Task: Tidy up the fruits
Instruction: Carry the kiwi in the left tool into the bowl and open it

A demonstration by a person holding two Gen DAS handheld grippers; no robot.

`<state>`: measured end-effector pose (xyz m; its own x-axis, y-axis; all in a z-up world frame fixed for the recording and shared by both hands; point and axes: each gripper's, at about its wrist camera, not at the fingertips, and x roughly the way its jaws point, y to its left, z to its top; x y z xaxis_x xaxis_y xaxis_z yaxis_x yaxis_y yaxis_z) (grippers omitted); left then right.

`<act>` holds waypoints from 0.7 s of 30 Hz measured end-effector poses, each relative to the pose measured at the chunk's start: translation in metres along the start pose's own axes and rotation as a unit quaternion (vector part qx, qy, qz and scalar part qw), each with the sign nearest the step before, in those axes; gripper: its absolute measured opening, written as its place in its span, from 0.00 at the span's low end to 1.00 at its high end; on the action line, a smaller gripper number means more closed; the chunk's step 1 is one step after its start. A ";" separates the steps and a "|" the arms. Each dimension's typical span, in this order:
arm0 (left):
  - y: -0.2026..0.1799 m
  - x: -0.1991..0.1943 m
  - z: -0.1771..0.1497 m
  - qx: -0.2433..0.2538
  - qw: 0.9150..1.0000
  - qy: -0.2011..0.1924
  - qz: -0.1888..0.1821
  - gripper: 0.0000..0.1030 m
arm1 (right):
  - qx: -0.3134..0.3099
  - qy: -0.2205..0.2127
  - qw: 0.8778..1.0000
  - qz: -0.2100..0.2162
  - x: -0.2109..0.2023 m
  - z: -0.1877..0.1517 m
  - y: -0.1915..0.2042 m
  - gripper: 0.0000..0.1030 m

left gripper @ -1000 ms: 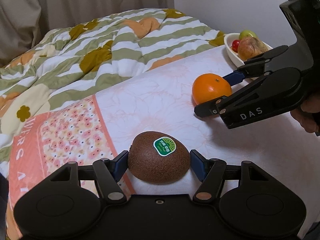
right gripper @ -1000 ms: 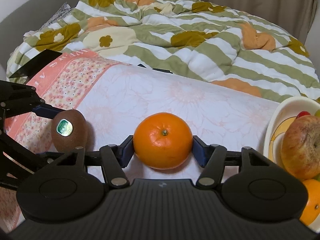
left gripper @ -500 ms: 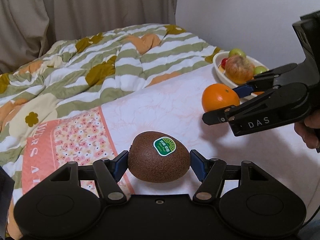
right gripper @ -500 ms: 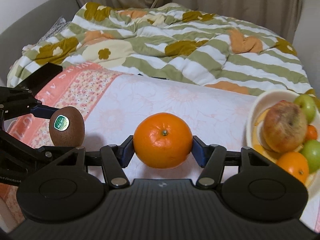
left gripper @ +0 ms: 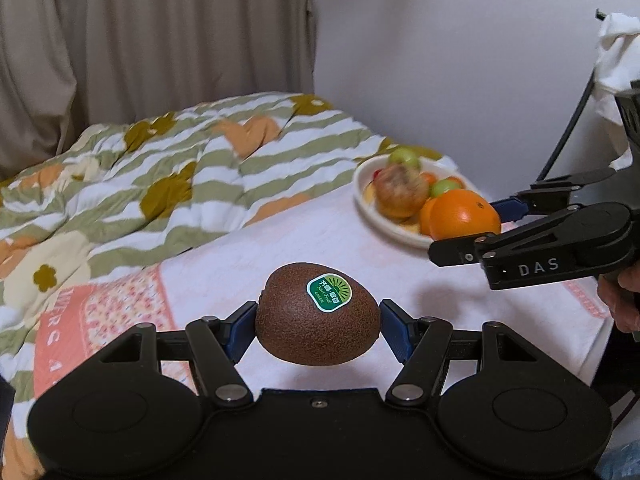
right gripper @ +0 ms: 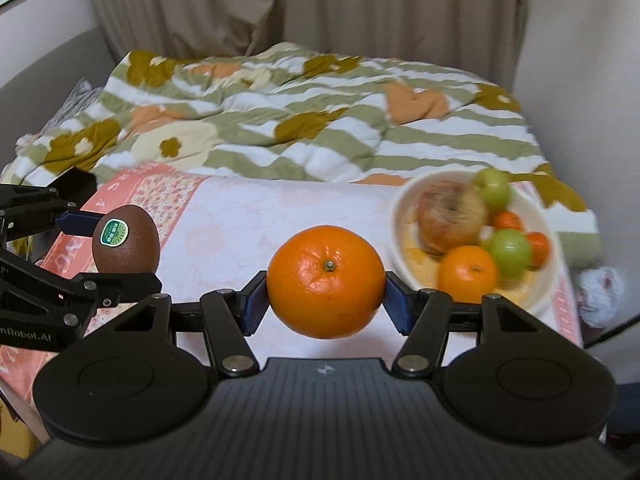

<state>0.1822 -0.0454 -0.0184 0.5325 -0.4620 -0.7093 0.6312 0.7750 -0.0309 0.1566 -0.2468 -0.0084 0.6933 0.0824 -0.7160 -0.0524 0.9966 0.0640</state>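
Observation:
My left gripper [left gripper: 318, 330] is shut on a brown kiwi [left gripper: 317, 320] with a green sticker and holds it above the bed's pink sheet. The kiwi [right gripper: 126, 240] also shows at the left of the right wrist view. My right gripper [right gripper: 326, 298] is shut on an orange [right gripper: 326, 282] and holds it in the air just left of a white fruit bowl [right gripper: 400, 220]. In the left wrist view the orange [left gripper: 464, 214] hangs in front of the bowl [left gripper: 362, 178], which holds an apple, green fruits and small oranges.
A green-striped quilt [right gripper: 280, 120] covers the far half of the bed. Curtains [left gripper: 140, 40] and a white wall [left gripper: 440, 60] stand behind. A cable and white cloth [left gripper: 616, 48] hang at the right. The bed's right edge [left gripper: 596, 320] lies near the bowl.
Both grippers have lifted their fruits off the sheet and risen. The right gripper with the orange has moved closer to the bowl.

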 end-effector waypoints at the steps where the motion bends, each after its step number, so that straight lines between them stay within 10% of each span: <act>1: -0.005 -0.001 0.004 0.001 1.000 -0.003 -0.001 0.68 | 0.003 -0.003 1.000 -0.004 -0.006 -0.001 -0.006 0.73; 21: -0.102 0.074 0.068 -0.088 0.995 -0.030 0.032 0.68 | -0.022 -0.008 1.000 0.020 -0.012 0.010 -0.160 0.73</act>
<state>0.1959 -0.1878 -0.0197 0.6044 -0.4308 -0.6702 0.4894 0.8645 -0.1143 0.1635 -0.4076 -0.0033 0.7009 0.1217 -0.7028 -0.1115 0.9919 0.0606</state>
